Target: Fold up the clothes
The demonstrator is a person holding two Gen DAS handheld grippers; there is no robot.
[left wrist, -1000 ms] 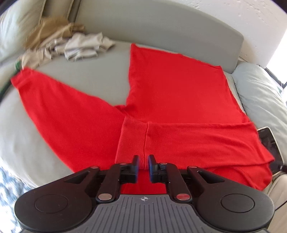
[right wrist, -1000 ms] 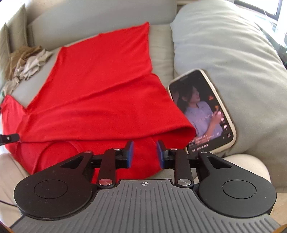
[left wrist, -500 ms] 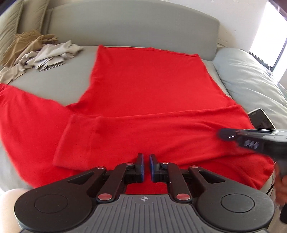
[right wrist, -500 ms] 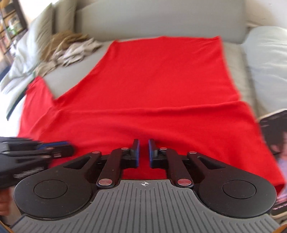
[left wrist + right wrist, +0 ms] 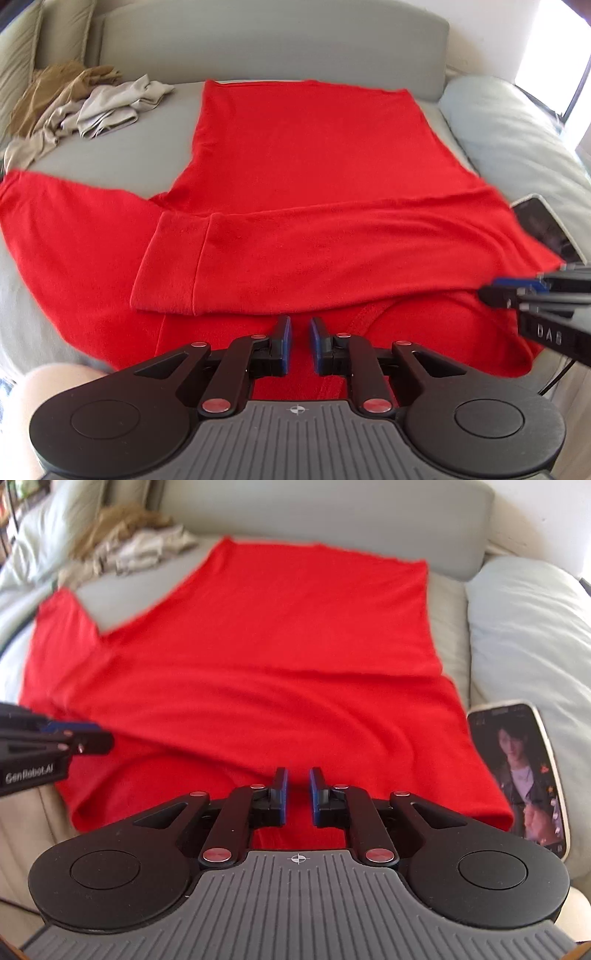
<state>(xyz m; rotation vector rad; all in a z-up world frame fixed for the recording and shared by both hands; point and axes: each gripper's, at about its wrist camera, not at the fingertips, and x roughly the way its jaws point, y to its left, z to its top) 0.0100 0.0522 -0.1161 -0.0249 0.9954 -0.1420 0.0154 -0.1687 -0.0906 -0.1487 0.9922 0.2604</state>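
A red long-sleeved shirt (image 5: 314, 155) lies flat on the grey sofa seat, also in the right wrist view (image 5: 288, 635). One sleeve (image 5: 295, 266) is folded across the chest, its cuff at the left. The other sleeve (image 5: 66, 229) lies spread out to the left. My left gripper (image 5: 298, 334) hovers over the near hem, jaws slightly apart, holding nothing. My right gripper (image 5: 297, 786) hovers over the near right part of the shirt, jaws slightly apart, empty. Each gripper shows at the edge of the other's view (image 5: 517, 291) (image 5: 81, 738).
A pile of beige and tan clothes (image 5: 85, 103) lies at the back left of the sofa. A phone (image 5: 521, 775) with a lit screen lies right of the shirt, against a pale cushion (image 5: 528, 627). The sofa backrest (image 5: 258, 44) runs behind.
Both grippers have drawn back toward the near edge and now face the whole shirt. Their jaws have opened a little. The folded sleeve stays lying across the chest.
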